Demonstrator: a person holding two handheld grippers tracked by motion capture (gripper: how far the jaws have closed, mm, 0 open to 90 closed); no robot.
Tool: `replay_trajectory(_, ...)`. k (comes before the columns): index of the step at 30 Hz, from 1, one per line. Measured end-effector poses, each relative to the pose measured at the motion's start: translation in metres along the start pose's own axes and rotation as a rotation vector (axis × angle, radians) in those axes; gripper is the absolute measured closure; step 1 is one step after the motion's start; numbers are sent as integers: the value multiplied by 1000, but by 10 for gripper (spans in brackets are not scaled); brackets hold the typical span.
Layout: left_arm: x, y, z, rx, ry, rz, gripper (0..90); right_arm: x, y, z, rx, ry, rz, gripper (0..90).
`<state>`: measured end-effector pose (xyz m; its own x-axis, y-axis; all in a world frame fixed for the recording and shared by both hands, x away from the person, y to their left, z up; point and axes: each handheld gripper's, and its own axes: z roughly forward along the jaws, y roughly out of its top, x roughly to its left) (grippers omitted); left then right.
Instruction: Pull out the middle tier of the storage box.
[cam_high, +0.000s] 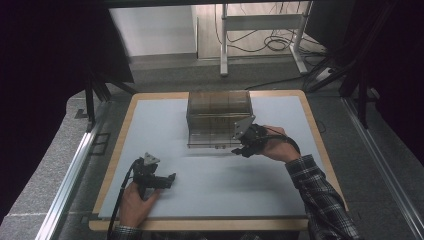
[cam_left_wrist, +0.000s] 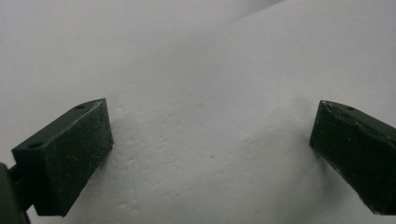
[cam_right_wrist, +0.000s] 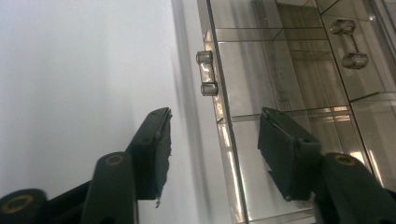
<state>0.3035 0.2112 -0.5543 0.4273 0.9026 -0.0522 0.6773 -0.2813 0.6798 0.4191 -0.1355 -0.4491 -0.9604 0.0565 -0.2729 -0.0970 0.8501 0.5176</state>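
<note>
A clear smoky plastic drawer box (cam_high: 218, 107) stands at the back middle of the white mat. Its bottom drawer (cam_high: 212, 142) juts forward a little. My right gripper (cam_high: 244, 148) is at the drawer's front right corner, held by a hand in a plaid sleeve. In the right gripper view the gripper (cam_right_wrist: 215, 119) is open, one jaw on either side of the drawer's clear front panel (cam_right_wrist: 229, 154), near its small knob handle (cam_right_wrist: 207, 73). My left gripper (cam_high: 167, 180) rests low over the mat at the front left. Its fingers (cam_left_wrist: 70, 154) stand wide open with nothing between them.
The white mat (cam_high: 225, 185) covers a wooden tabletop (cam_high: 120, 145). An upper drawer's knob (cam_right_wrist: 348, 44) shows through the clear plastic. Metal rails run along both sides of the table. Desk legs and cables lie on the floor behind.
</note>
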Motion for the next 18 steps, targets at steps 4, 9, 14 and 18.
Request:
replay_trajectory(4, 0, 0, 0, 0, 0, 0, 0, 8, -5, -4, -24, -23, 35, 360)
replay_trajectory(9, 0, 0, 0, 0, 0, 0, 0, 22, -11, -6, -44, -61, 74, 288)
replay_trajectory(14, 0, 0, 0, -4, 1, -5, 0, 35, -20, -5, -79, -49, 139, 241)
replay_trajectory(18, -1, 0, 0, -4, 0, -9, 0, 46, -28, -1, -92, -26, 190, 204)
